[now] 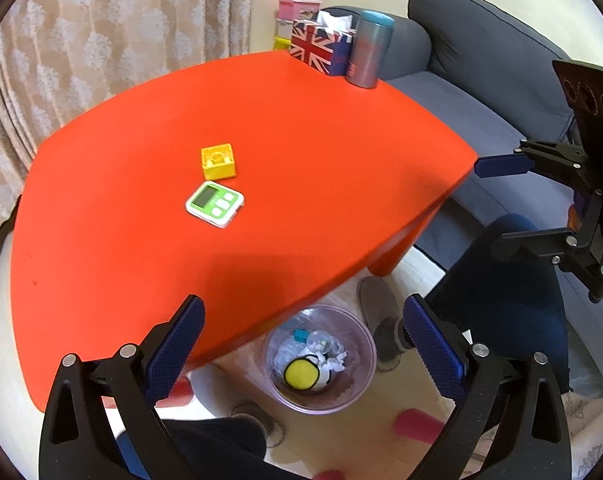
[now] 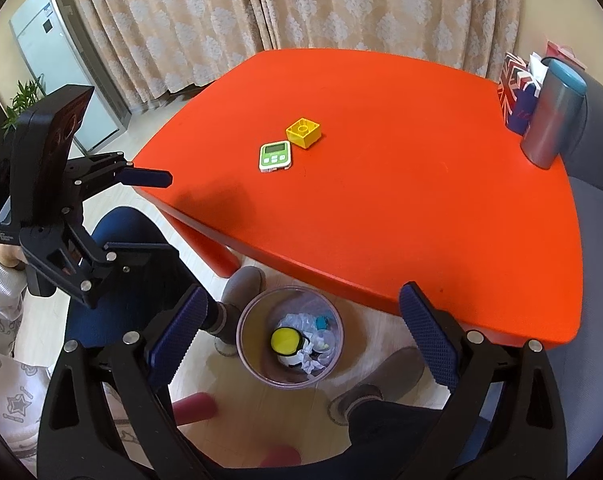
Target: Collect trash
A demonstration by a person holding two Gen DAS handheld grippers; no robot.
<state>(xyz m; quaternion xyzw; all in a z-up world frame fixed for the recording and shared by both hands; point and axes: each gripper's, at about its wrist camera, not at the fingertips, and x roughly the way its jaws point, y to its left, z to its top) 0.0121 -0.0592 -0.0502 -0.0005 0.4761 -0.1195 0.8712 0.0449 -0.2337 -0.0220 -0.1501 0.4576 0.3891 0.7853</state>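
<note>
A clear plastic trash bin (image 1: pixel 361 344) (image 2: pixel 249 320) stands on the floor by the near edge of the orange table (image 1: pixel 301 140) (image 2: pixel 421 180). It holds crumpled paper (image 1: pixel 335 362) (image 2: pixel 315 364), clear wrappers and a yellow-lidded container (image 1: pixel 300 374) (image 2: pixel 284 340). My left gripper (image 1: pixel 303 340) is open and empty above the bin. My right gripper (image 2: pixel 301 330) is open and empty above the bin too. Each gripper shows from the side in the other's view, the right one (image 1: pixel 501 204) and the left one (image 2: pixel 145 212).
On the table lie a yellow block (image 1: pixel 218 161) (image 2: pixel 304 131) and a green timer (image 1: pixel 215 203) (image 2: pixel 275 156). A Union Jack box (image 1: pixel 319 48) (image 2: pixel 517 92) and a grey tumbler (image 1: pixel 369 50) (image 2: pixel 553 116) stand at the far corner. A grey sofa (image 1: pixel 481 80) flanks the table. The person's legs and slippers (image 2: pixel 241 284) surround the bin.
</note>
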